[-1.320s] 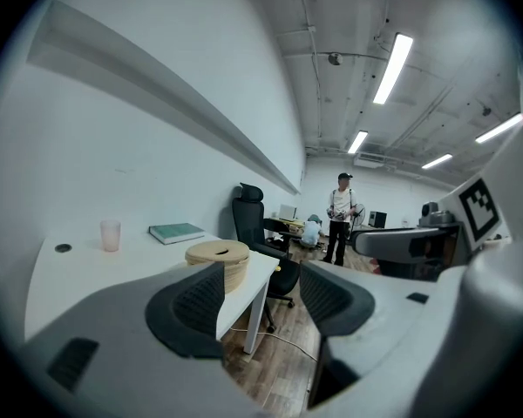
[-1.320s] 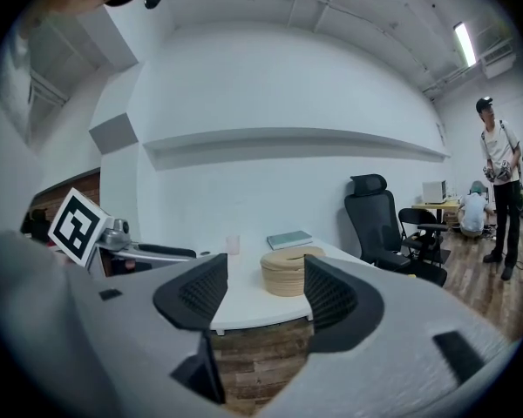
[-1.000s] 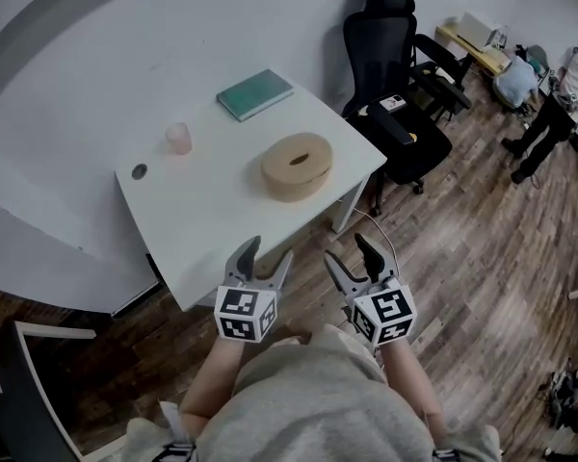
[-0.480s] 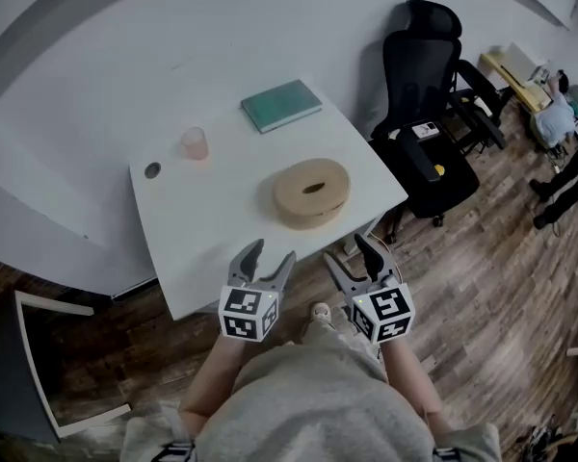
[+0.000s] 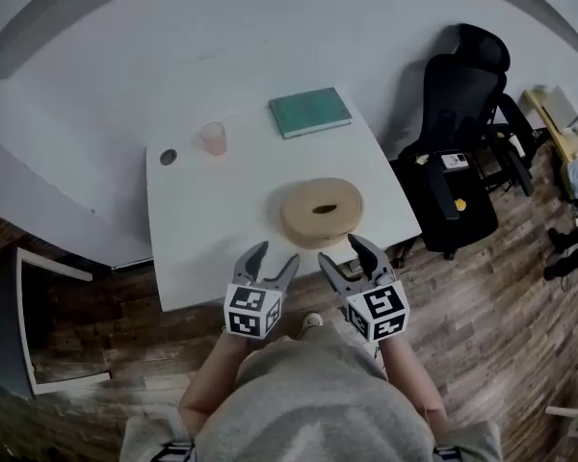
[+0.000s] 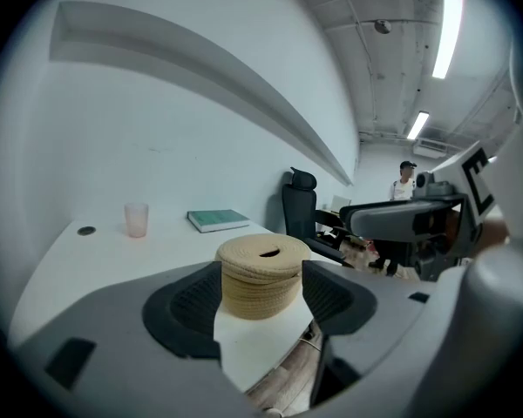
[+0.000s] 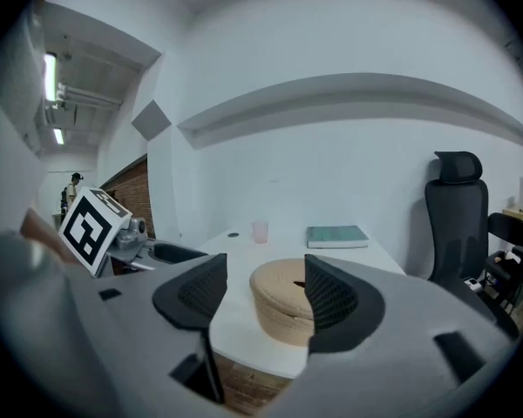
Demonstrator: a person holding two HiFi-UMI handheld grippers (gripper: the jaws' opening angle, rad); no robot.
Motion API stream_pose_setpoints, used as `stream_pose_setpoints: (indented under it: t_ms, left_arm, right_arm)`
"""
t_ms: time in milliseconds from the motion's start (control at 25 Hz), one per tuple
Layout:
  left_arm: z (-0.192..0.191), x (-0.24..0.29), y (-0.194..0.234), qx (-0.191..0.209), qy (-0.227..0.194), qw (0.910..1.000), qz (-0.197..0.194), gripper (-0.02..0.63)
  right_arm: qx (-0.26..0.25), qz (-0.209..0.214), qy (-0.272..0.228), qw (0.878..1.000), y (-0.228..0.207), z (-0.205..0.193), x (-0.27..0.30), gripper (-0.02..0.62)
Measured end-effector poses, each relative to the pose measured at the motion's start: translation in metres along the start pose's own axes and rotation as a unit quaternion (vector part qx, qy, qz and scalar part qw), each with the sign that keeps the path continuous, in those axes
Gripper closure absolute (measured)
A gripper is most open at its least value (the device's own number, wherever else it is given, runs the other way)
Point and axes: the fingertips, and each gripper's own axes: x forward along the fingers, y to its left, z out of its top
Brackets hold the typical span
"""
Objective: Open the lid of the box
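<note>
A round tan woven box (image 5: 321, 212) with a slotted lid stands near the front edge of the white table (image 5: 202, 229); it also shows as the box (image 6: 260, 275) and the box (image 7: 284, 300) in the gripper views. My left gripper (image 5: 268, 267) hovers open at the table's front edge, short of the box, nothing between its jaws. My right gripper (image 5: 350, 261) hangs open beside it, just in front of the box and apart from it. In the gripper views the left gripper (image 6: 261, 296) and right gripper (image 7: 265, 293) frame the box from a distance.
A teal book (image 5: 309, 112) lies at the table's far right, a pink cup (image 5: 212, 138) and a small dark disc (image 5: 168, 157) at the far left. A black office chair (image 5: 462, 152) stands right of the table. Wooden floor surrounds it.
The person has stepped closer and turned, so the table and box sit nearer both grippers. Both grippers stay open and empty.
</note>
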Motion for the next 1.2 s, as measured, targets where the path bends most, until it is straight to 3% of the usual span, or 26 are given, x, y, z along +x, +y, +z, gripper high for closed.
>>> stream_pose_setpoints:
  t_ms: [280, 600, 1200]
  left_arm:
    - [-0.01, 0.025, 0.008, -0.022, 0.01, 0.9994, 0.026, 0.341]
    - [-0.037, 0.046, 0.017, -0.057, 0.032, 0.9972, 0.034, 0.334]
    - [-0.078, 0.096, 0.017, -0.043, 0.089, 0.9948, 0.025, 0.322]
  right_arm:
    - [-0.031, 0.066, 0.042, 0.996, -0.006, -0.008, 0.033, 0.327]
    - [-0.08, 0.101, 0.071, 0.989, -0.014, -0.023, 0.064, 0.328]
    - [-0.178, 0.149, 0.153, 0.961, -0.021, -0.063, 0.093, 0.334]
